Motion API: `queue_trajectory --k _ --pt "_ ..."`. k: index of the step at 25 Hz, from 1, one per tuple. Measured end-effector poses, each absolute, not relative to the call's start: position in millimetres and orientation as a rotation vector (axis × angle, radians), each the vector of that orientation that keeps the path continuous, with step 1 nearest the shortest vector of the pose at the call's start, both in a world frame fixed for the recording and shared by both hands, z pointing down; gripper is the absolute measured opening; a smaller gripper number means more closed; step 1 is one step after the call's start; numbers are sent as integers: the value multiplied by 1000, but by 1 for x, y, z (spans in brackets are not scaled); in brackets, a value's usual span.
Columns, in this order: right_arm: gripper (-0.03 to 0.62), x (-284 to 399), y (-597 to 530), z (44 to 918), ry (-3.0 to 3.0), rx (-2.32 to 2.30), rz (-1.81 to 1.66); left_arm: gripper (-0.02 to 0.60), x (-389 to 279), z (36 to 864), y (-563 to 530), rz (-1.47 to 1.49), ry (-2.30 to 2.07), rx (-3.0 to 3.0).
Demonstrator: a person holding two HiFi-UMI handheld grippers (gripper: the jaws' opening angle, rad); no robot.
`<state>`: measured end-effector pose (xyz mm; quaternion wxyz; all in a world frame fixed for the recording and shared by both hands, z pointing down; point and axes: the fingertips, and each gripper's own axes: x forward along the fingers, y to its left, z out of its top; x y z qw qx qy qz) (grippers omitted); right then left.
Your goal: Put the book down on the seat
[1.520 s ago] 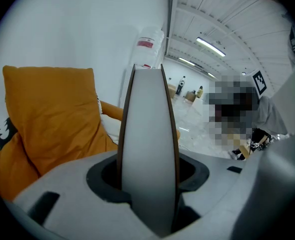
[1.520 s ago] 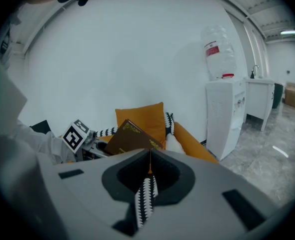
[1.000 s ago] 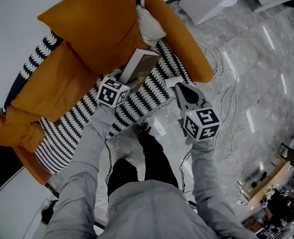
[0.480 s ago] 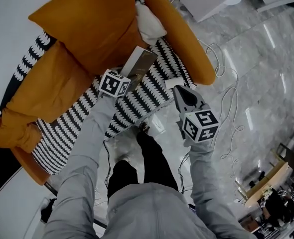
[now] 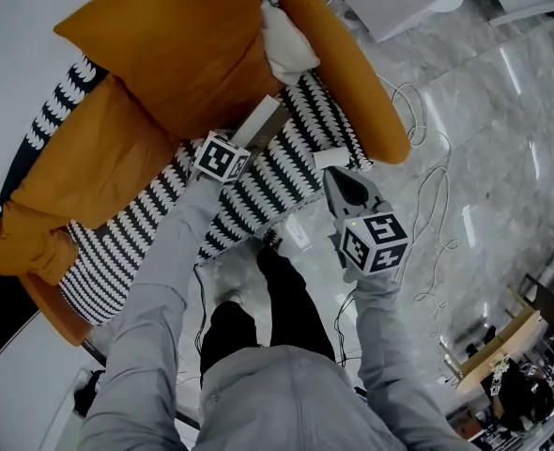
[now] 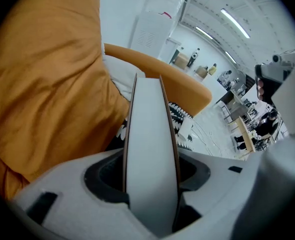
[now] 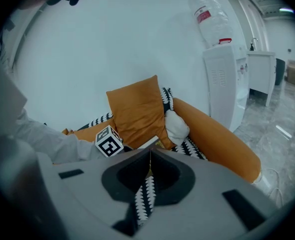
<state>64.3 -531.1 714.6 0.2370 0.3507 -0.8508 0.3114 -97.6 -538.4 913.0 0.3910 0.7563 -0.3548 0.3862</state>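
Book (image 5: 260,118) not yet down: left gripper (image 5: 232,150) clamps it on edge, tilted, low over the patterned seat (image 5: 291,153) beside the cushion (image 5: 164,54), so lowering and release seem left, while right gripper (image 5: 341,182) hangs shut, empty.

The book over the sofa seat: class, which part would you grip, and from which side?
Probably the near end of the book, across its two flat covers, coming from the sofa's front. The covers give the jaws parallel faces, and the far end is free to go down on the striped seat. The left gripper holds it so.
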Motion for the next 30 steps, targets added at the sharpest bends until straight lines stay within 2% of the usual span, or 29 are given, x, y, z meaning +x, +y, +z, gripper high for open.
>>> queue_trajectory --k 15,30 --pt "29 61 -529 712 -2324 940 861 279 -134 907 -548 993 -1028 1884" --pt "31 45 -531 678 -2370 877 822 279 -173 877 -523 984 -1103 1829"
